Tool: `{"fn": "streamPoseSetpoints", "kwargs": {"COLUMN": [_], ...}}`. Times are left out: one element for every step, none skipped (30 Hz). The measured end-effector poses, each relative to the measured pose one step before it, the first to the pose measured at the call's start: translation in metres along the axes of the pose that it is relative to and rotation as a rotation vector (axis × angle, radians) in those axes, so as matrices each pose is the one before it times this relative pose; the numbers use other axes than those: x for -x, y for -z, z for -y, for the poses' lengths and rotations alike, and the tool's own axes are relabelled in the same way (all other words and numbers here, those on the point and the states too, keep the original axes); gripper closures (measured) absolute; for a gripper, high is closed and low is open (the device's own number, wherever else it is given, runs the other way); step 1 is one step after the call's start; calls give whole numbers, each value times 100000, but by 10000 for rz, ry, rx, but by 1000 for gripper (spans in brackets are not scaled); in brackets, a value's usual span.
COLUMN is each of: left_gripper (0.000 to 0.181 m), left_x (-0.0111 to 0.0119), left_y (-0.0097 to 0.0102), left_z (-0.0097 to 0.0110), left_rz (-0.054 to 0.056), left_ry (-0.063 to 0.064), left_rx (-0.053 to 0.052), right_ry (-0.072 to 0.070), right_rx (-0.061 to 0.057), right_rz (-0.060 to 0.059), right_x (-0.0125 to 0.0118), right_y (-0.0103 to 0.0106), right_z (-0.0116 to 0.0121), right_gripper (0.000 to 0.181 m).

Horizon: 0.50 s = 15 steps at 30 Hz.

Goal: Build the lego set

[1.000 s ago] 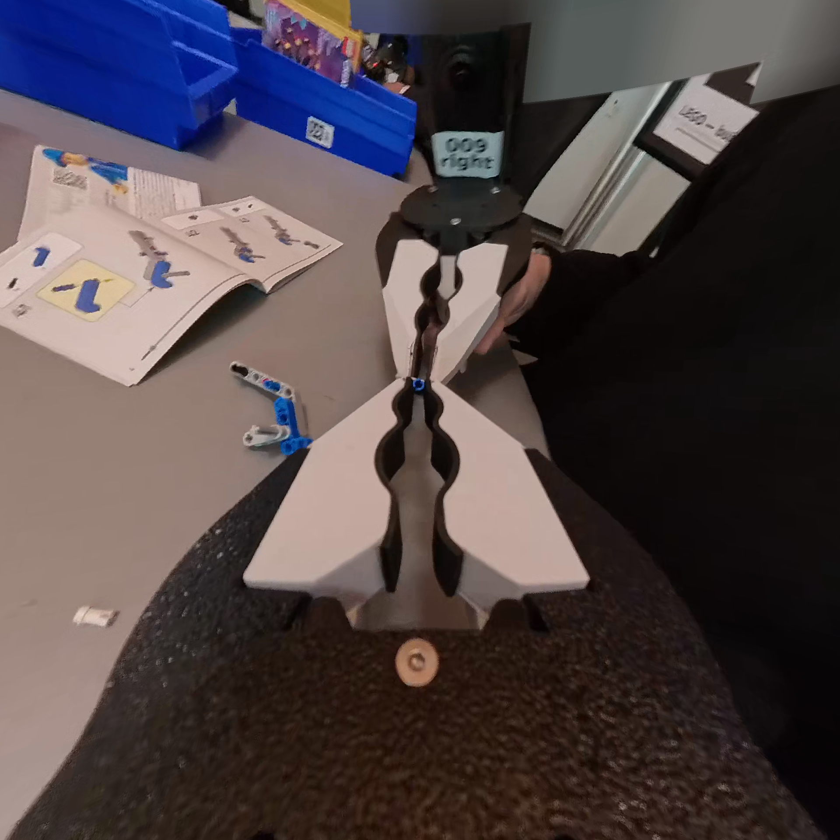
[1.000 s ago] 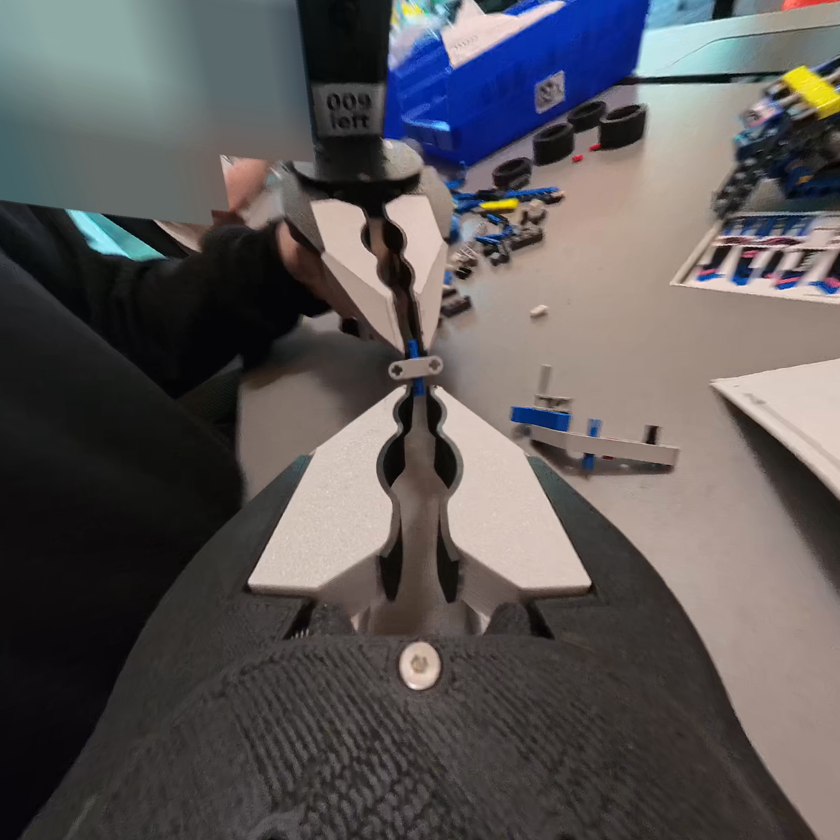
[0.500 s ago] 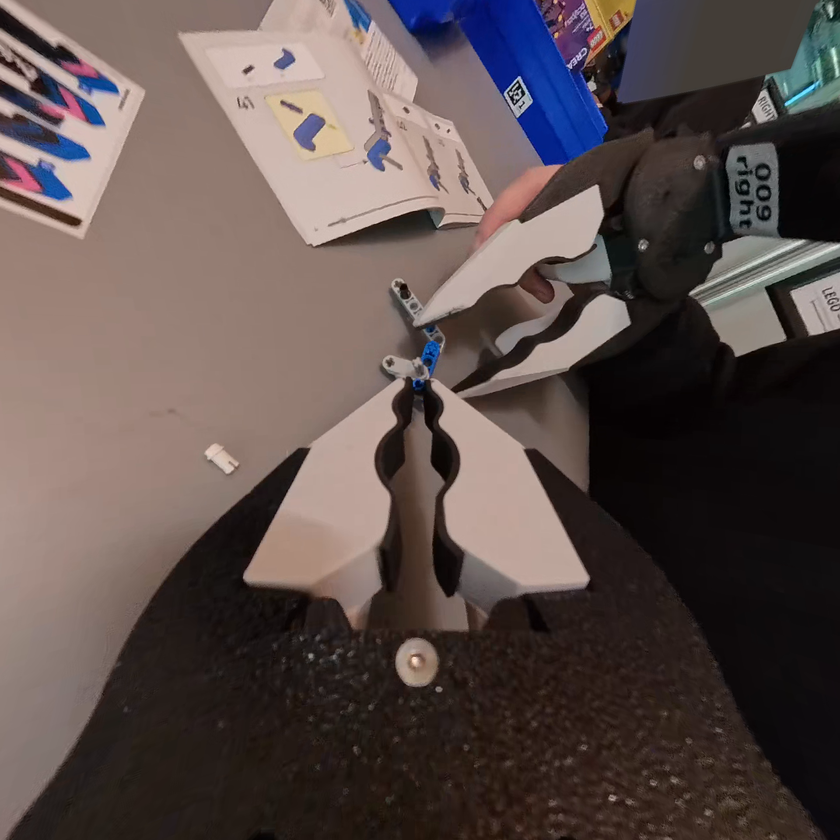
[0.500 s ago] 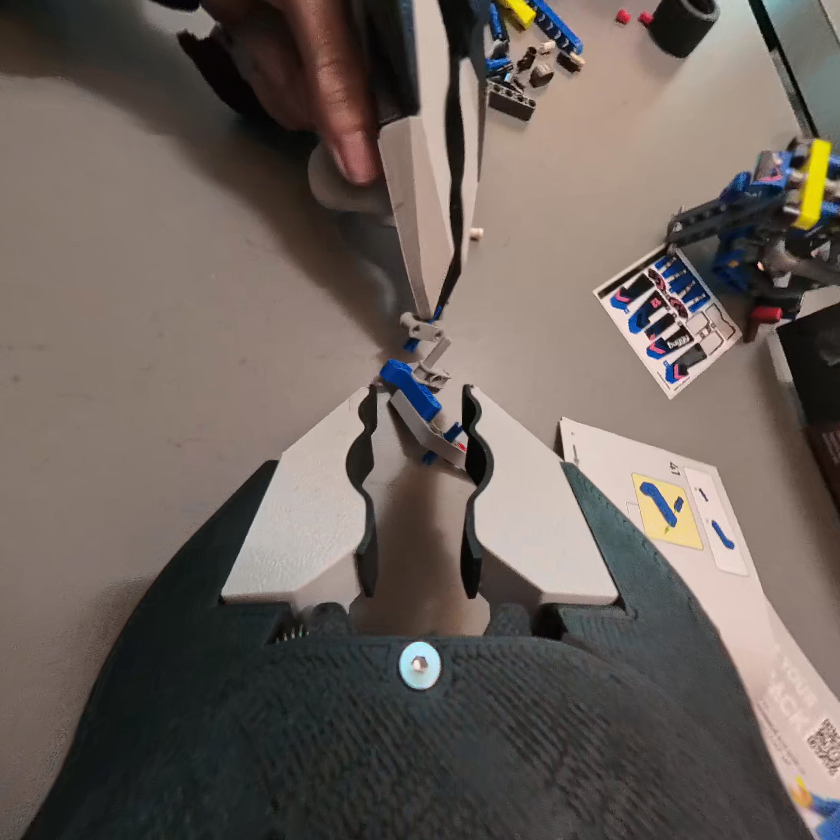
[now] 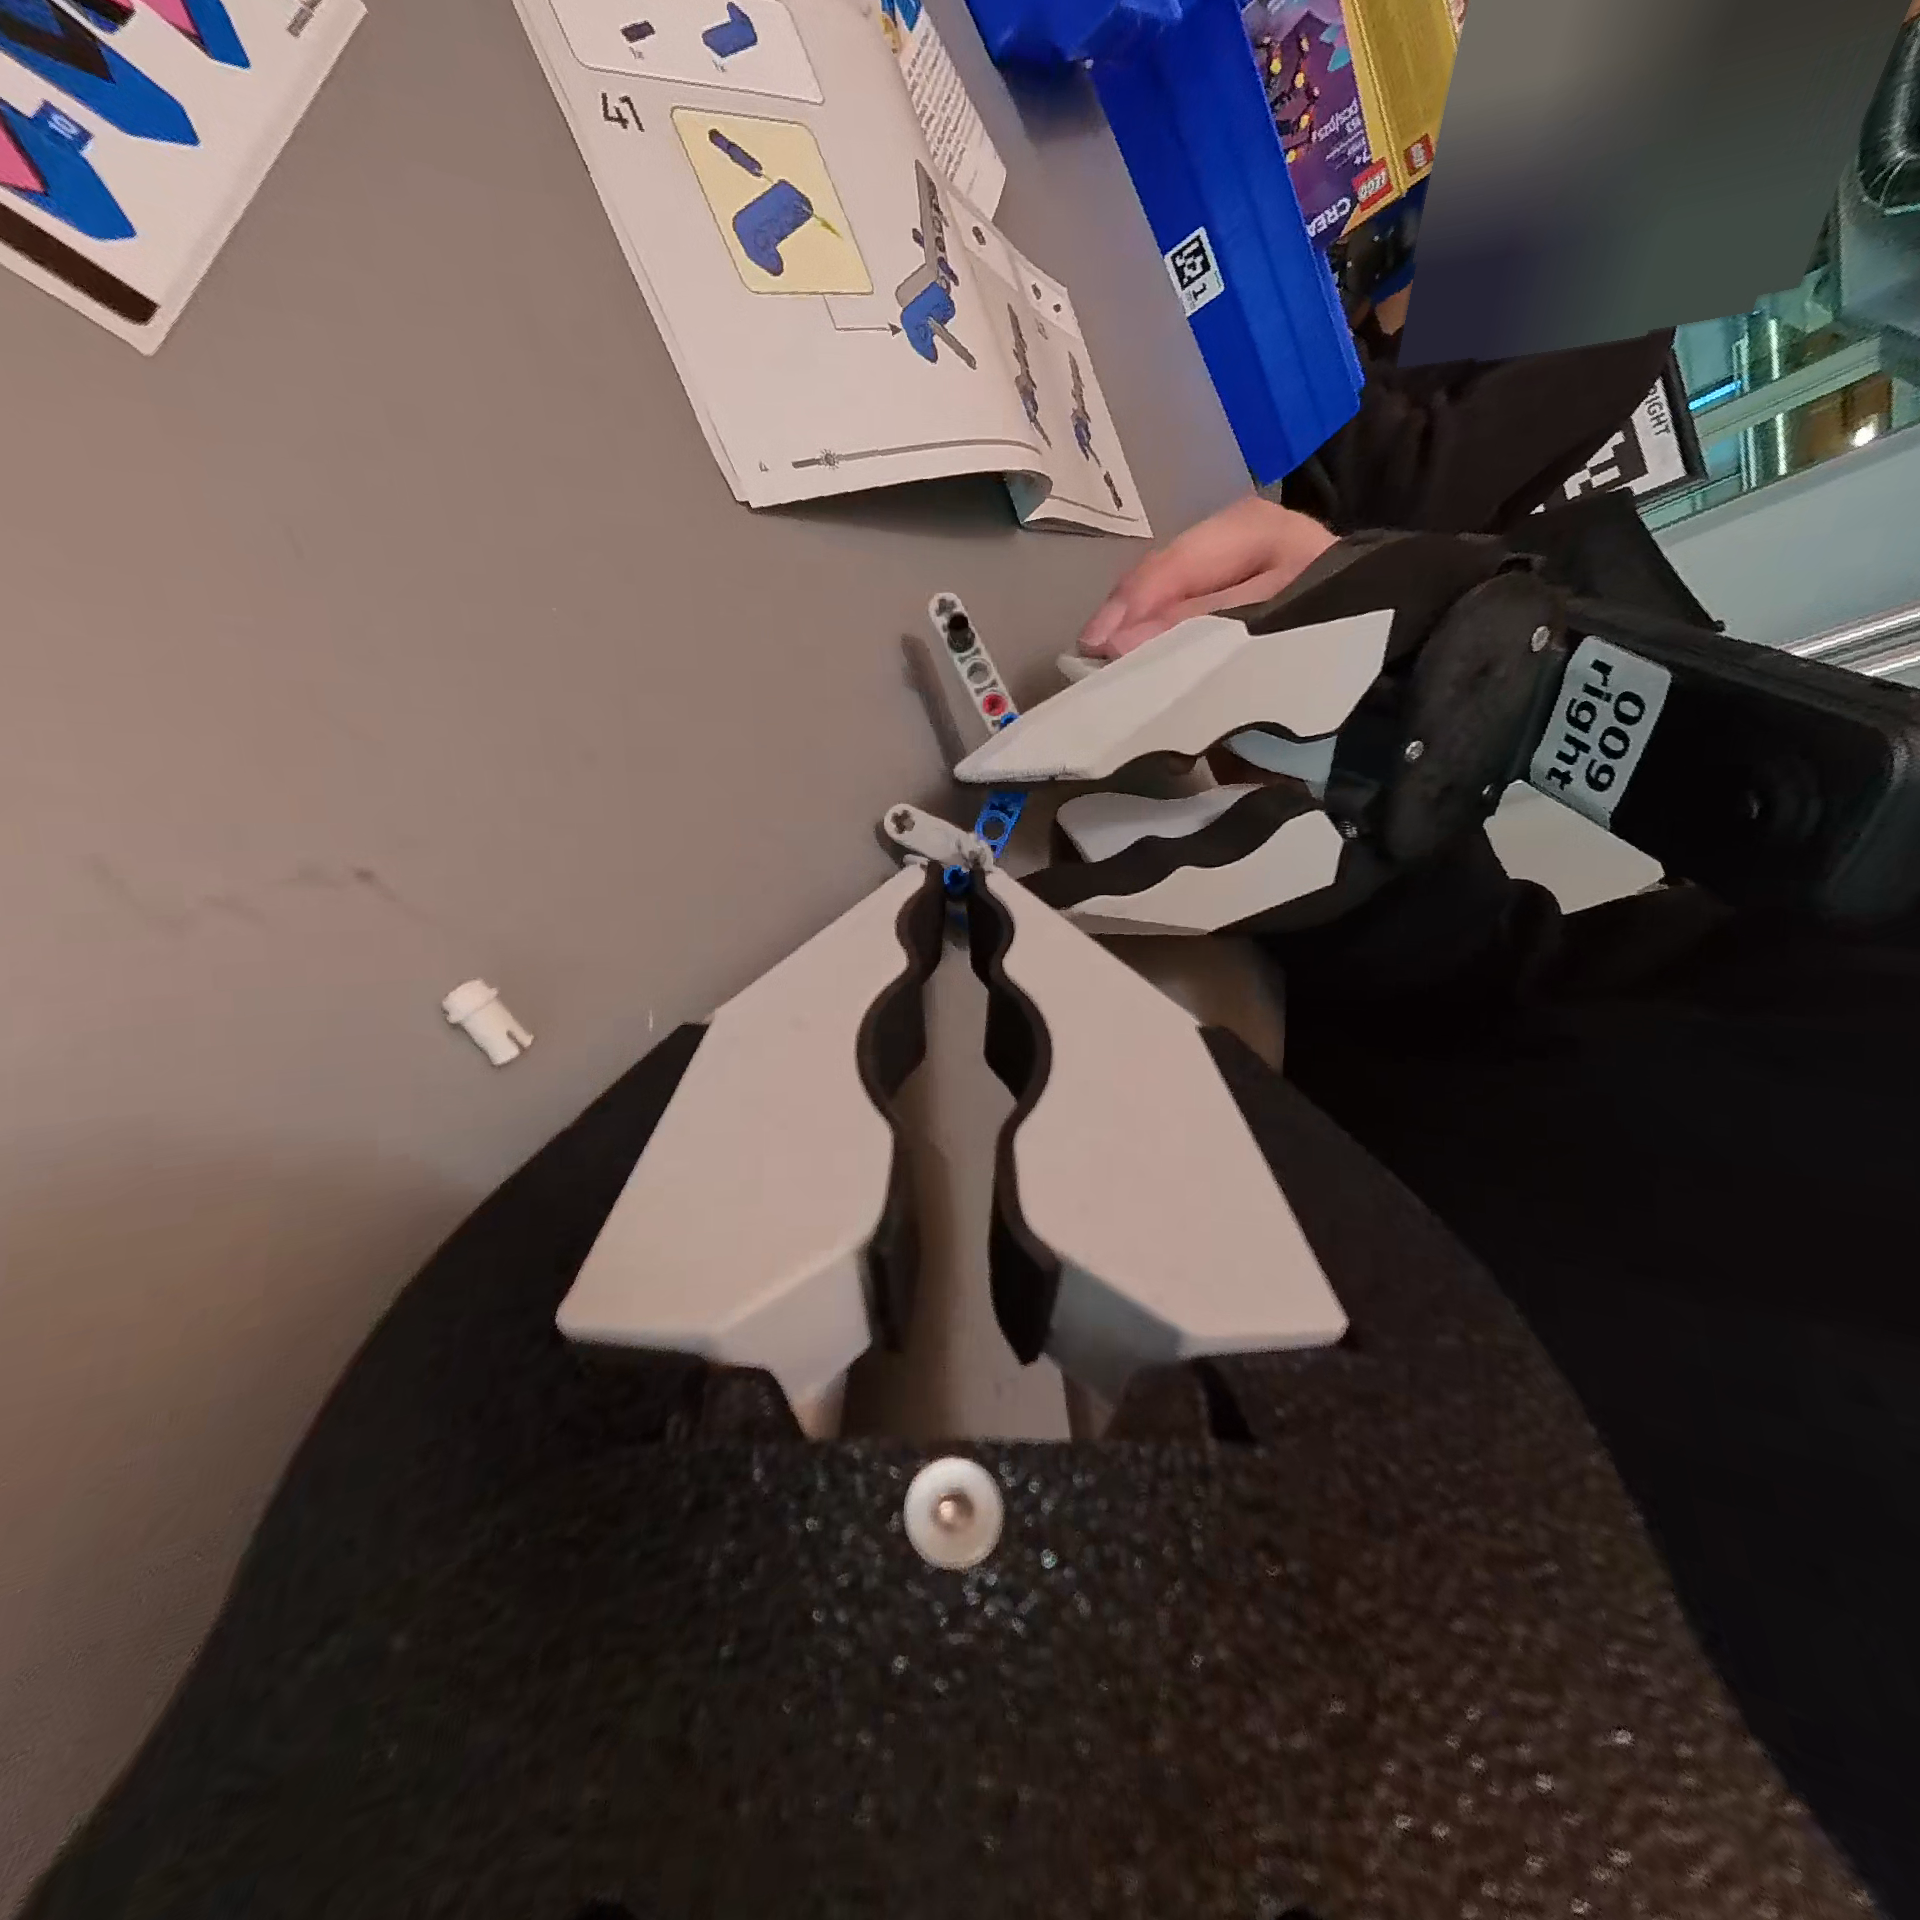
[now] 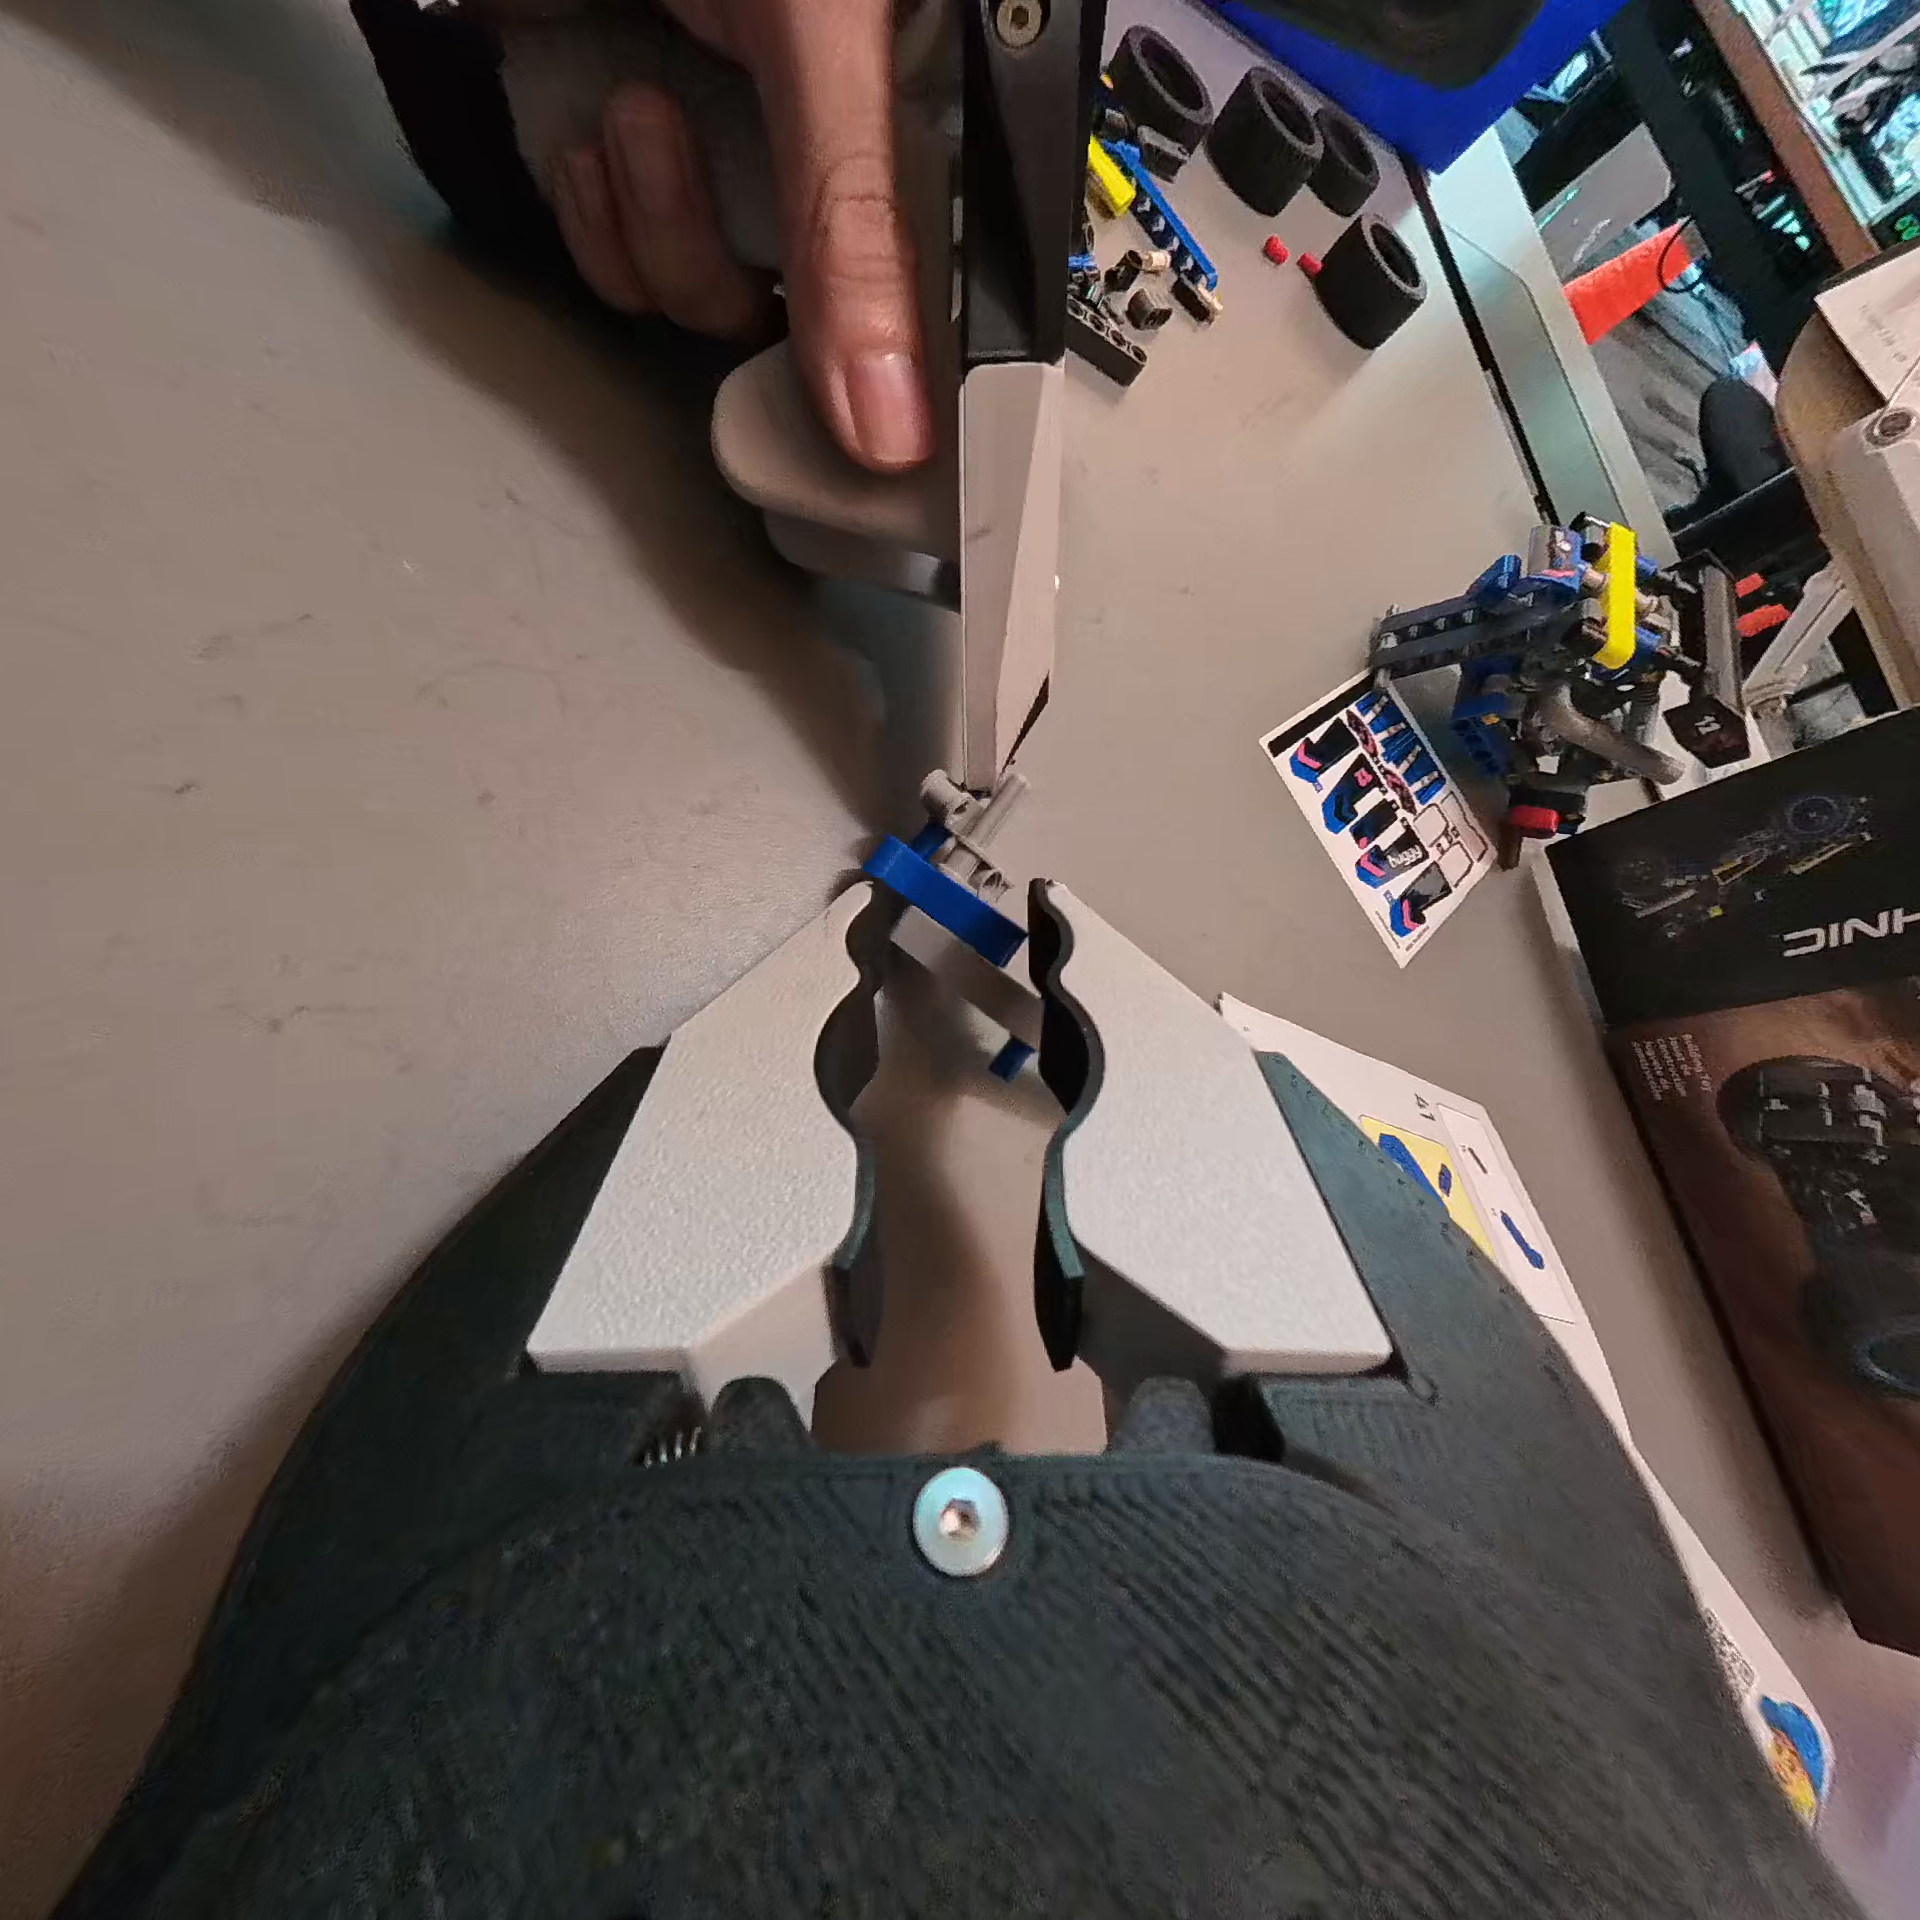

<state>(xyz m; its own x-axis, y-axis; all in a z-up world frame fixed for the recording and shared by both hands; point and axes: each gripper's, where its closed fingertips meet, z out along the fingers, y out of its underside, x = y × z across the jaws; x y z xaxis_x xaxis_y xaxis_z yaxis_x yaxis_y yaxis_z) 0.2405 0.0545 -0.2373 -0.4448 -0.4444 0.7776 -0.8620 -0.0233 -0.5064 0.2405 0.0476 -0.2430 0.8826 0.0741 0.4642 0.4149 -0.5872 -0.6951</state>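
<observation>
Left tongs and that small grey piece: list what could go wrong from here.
1. The left tongs pinch only the blue pin under the small grey connector, so it may twist or pop out when pushed.
2. The right tongs are open around the grey-and-blue subassembly; unclamped, it could slide on the table.
3. The loose white peg lies close by and could get knocked away.
</observation>
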Motion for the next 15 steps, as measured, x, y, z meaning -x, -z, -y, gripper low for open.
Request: {"fn": "streamPoseSetpoints", "kwargs": {"left_gripper": [180,180,180,180,180,180,180,180,180,180,180,180,180,180,180], "left_x": [27,29,29,33,12,-5,7,82,99,16,-18,-37,-31,-18,-14], "left_y": [-9,4,5,-8,-33,-53,-52,-43,-3,-4,-7,-5,-22,-29,-15], "left_z": [56,42,69,51,51,82,78,72,60,17,-38,-44,-42,-18,5], "left_rz": [16,-8,0,13,21,10,-3,35,74,56,24,-15,-52,-67,-51], "left_ry": [2,27,27,21,23,51,88,85,20,-63,-81,-50,1,18,-12], "left_rx": [-24,-15,-22,-21,-31,-66,-73,-59,-47,-1,40,55,51,43,51], "right_ry": [-29,-59,-91,-52,3,3,-9,39,100,40,-46,-50,-14,9,-1], "right_rx": [-88,-62,-27,19,12,19,38,-5,-2,11,40,7,-4,1,15], "right_rz": [-36,-32,-50,-20,-36,-66,-60,-46,-32,-38,10,52,40,-3,-26], "right_x": [-34,-60,-80,-23,-22,-42,-21,3,47,-9,23,33,31,12,5], "right_y": [1,11,-15,-4,2,6,7,27,16,18,4,27,33,9,15], "right_z": [71,36,0,-21,-6,-15,-44,4,-15,-31,-39,-34,-16,-7,-11], "right_gripper": [157,157,157,157,157,158,158,159,161,162,162,162,162,162,162]}}
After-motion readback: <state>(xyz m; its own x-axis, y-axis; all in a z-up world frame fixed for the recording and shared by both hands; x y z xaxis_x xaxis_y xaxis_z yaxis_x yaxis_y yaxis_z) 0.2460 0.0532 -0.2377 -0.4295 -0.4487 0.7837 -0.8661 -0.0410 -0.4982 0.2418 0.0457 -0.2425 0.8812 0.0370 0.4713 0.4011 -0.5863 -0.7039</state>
